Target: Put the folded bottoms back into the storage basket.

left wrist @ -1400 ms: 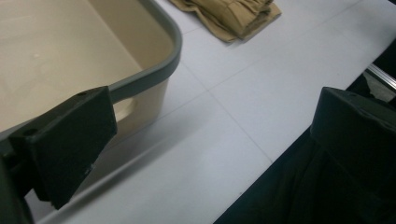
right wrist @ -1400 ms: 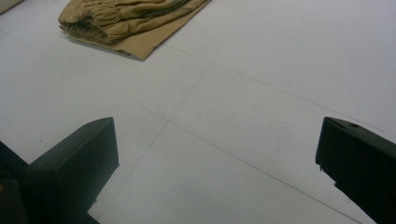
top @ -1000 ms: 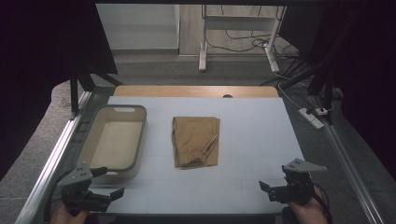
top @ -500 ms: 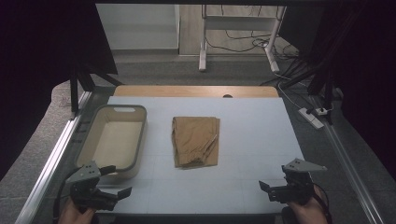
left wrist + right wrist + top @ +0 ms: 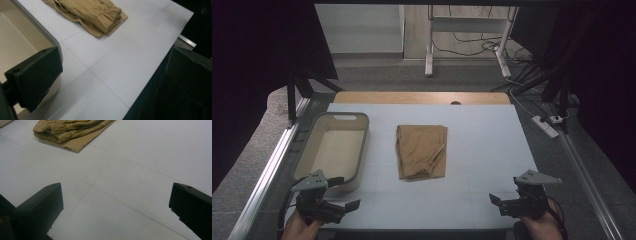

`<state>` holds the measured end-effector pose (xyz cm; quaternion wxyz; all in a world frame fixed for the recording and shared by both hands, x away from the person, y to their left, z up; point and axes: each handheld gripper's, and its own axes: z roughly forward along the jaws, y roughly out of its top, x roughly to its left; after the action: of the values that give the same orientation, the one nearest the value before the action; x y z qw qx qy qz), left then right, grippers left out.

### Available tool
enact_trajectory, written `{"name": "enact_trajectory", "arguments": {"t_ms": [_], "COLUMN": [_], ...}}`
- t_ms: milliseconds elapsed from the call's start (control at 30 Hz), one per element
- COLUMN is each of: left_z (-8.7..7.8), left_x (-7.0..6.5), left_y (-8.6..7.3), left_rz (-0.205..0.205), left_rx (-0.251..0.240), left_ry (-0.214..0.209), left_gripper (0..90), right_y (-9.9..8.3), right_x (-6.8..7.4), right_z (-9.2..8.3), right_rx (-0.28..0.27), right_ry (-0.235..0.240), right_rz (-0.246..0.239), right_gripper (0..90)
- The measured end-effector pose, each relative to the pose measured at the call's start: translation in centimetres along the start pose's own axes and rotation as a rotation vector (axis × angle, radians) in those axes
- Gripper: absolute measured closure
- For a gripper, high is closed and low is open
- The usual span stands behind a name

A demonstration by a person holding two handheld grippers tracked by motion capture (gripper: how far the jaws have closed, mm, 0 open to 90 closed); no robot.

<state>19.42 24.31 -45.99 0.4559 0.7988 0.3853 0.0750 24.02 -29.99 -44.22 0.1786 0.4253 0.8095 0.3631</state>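
The left claw sits at about seven o'clock on the white gridded surface, held low in a hand, its two black jaws spread wide with nothing between them. In the left gripper view one jaw hangs over the near corner of the beige rectangular plastic tub, the other out past the surface's edge. The right claw rests at about five o'clock, jaws likewise spread and empty, hovering over bare surface in the right gripper view.

Out from them, near the centre, lies the folded tan cloth garment, flat on the surface, well apart from both claws. Its gathered elastic waistband shows at the near end in both gripper views. The tub stands at nine o'clock, open and empty as far as I can see, just beside the garment with a strip of bare surface between.

The garment looks light, soft and limp; I judge it will sag and unfold if lifted by one layer alone. The thick bunched waistband edge, or a pinch through all the folded layers at a corner, seems the surest hold. Nothing fragile or slippery about it.
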Motion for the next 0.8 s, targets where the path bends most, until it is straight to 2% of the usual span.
{"name": "enact_trajectory", "arguments": {"t_ms": [167, 800], "left_z": [0.3, 2.4], "left_x": [-0.1, -0.3], "left_y": [0.6, 3.0], "left_rz": [0.027, 0.030], "left_rx": [0.013, 0.042], "left_ry": [-0.002, -0.050], "left_gripper": [0.0, 0.0], "right_y": [0.0, 0.1], "right_x": [0.1, 0.0], "right_z": [0.1, 0.2], "right_rx": [0.002, 0.002], "right_ry": [0.000, 0.013], "right_rz": [-0.002, -0.003], "right_gripper": [0.0, 0.0]}}
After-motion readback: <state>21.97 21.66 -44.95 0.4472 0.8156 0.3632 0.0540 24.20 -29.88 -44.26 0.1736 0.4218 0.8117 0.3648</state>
